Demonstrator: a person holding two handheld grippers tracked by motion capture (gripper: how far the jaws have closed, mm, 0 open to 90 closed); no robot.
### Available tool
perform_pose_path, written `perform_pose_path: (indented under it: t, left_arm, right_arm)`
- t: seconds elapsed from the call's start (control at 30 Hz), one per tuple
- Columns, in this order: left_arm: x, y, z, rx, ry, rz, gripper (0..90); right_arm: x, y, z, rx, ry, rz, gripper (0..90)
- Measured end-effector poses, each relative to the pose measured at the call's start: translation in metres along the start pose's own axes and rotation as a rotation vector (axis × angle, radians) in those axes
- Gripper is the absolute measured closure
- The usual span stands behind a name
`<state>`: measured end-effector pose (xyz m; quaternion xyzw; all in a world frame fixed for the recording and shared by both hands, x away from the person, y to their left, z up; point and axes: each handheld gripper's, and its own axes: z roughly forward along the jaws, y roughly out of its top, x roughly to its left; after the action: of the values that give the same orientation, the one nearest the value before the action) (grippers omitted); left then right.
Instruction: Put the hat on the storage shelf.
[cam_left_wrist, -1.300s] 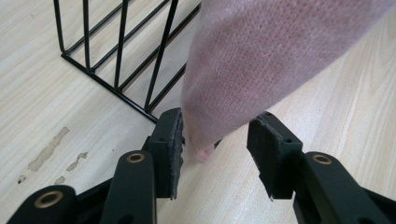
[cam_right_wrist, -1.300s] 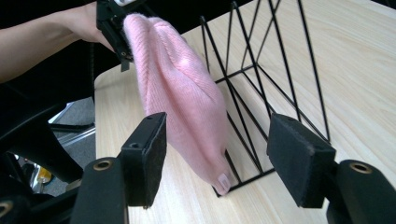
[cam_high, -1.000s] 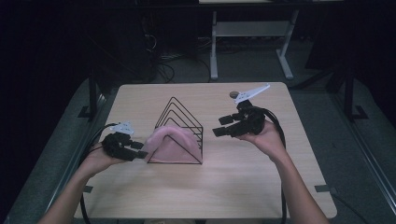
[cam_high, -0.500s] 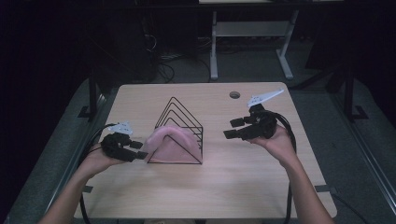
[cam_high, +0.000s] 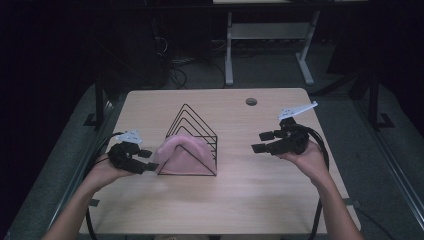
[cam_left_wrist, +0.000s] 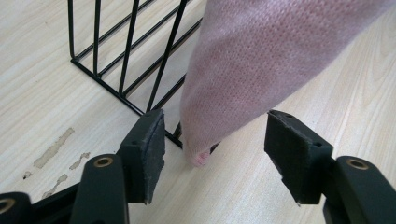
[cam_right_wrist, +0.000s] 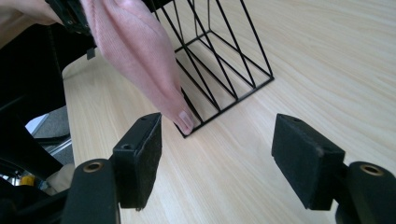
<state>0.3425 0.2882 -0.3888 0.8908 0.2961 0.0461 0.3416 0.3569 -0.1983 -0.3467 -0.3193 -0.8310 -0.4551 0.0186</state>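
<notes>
Pink sock (cam_high: 181, 154) is lying draped over the wire rack's (cam_high: 192, 141) front frame at table centre. Left hand-held gripper (cam_high: 146, 161), at its 9 o'clock, jaws just opening wide, is releasing it; right hand-held gripper (cam_high: 263, 141) is hovering wide, empty, at 3 o'clock. Draping appears finished.

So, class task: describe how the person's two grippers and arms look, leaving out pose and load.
Both the left gripper and right gripper are black, each topped by a grey three-cornered plate and trailing a black cable. Their jaws carry flat black pads. The forearms are bare, no sleeves showing.
</notes>
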Motion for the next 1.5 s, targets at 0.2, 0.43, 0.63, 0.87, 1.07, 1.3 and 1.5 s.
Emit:
perform_pose_path:
  t: [0.2, 0.43, 0.63, 0.87, 1.07, 1.3, 1.5]
  left_arm:
    - [-0.002, 0.0, -0.002, -0.009, 0.005, 0.0, 36.0]
    - [-0.002, -0.002, -0.003, 0.0, 0.007, 0.01, 34.4]
    - [-0.003, -0.004, -0.003, -0.003, 0.01, 0.004, 33.1]
    - [-0.005, -0.007, -0.005, -0.007, 0.018, -0.005, 31.7]
    - [-0.007, -0.008, -0.003, -0.005, 0.018, -0.004, 30.4]
    - [-0.009, -0.01, 0.001, -0.009, 0.012, -0.006, 29.6]
    - [-0.013, -0.011, 0.002, -0.018, 0.016, -0.007, 29.6]
  right_arm:
    - [-0.006, -0.014, -0.006, 0.003, -0.021, 0.025, 32.0]
    - [-0.012, -0.03, -0.012, -0.001, -0.041, 0.05, 31.6]
    - [-0.015, -0.046, -0.017, 0.006, -0.057, 0.07, 31.4]
    - [-0.02, -0.068, -0.024, 0.008, -0.078, 0.094, 31.0]
    - [-0.022, -0.085, -0.028, 0.033, -0.102, 0.117, 30.2]
    - [-0.023, -0.104, -0.033, 0.052, -0.123, 0.142, 30.3]
    - [-0.024, -0.124, -0.038, 0.035, -0.13, 0.163, 30.7]
